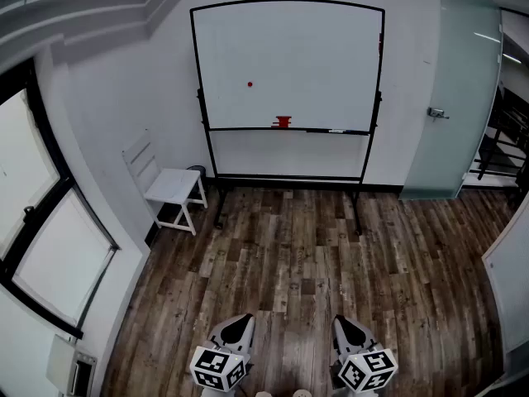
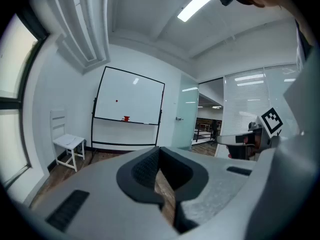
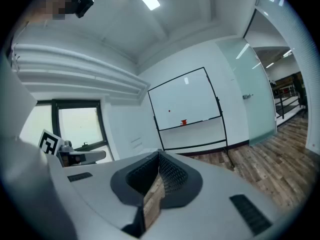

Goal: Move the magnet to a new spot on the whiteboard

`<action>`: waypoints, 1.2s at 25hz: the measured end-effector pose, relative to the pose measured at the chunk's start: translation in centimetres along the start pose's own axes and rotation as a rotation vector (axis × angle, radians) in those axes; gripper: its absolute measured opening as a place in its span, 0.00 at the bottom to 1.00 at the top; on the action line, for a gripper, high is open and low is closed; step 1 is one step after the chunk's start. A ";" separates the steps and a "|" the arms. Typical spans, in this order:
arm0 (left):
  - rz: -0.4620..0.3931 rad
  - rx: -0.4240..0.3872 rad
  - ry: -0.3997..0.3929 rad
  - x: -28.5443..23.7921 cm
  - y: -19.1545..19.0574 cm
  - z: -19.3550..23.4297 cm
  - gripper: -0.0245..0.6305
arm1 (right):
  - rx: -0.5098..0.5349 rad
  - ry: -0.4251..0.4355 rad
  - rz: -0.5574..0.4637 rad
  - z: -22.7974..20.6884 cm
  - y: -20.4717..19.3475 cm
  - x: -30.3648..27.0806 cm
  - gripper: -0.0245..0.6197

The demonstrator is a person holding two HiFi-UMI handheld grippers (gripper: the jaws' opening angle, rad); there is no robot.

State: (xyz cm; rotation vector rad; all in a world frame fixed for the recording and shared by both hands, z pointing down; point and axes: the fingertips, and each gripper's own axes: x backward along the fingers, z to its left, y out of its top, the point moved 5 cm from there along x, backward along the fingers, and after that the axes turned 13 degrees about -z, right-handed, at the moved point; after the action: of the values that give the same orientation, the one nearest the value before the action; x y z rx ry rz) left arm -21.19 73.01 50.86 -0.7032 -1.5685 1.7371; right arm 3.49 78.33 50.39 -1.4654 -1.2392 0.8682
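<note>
Small round red magnet [image 1: 250, 83] on smooth white whiteboard [image 1: 314, 56], black-framed. Left gripper [image 2: 159, 151] and right gripper [image 3: 159, 156]: ribbed dark pads [image 2: 145, 169], tips closed together, nothing held.

Room bright, even, cool white. Ceiling strip light [image 2: 200, 3] burns out to pure white and leaves a small glare patch on the far whiteboard [image 2: 130, 104]. Pale daylight at the left window [image 1: 37, 222]. Shadows soft, faint under the chair [image 1: 173, 190]. Both gripper views bend hard at the edges, with black corners and a soft near foreground.
</note>
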 end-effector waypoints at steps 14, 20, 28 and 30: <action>-0.060 0.009 -0.091 7.1 0.8 0.1 0.05 | 0.035 -0.029 -0.055 6.8 -0.8 4.9 0.08; -0.053 0.004 -0.091 8.1 0.3 0.8 0.05 | 0.024 -0.064 -0.033 7.4 -1.8 4.9 0.08; -0.045 0.001 -0.046 5.6 -0.2 2.9 0.05 | 0.011 -0.038 -0.016 5.9 -2.1 1.3 0.08; -0.045 0.002 -0.041 3.9 -0.3 3.4 0.05 | 0.012 -0.032 -0.012 5.0 -2.0 -0.2 0.08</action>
State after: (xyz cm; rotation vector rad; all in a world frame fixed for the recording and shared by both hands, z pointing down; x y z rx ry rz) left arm -26.20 74.01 51.75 -0.6304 -1.5984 1.7302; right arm -1.84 79.26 51.06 -1.4381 -1.2628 0.8934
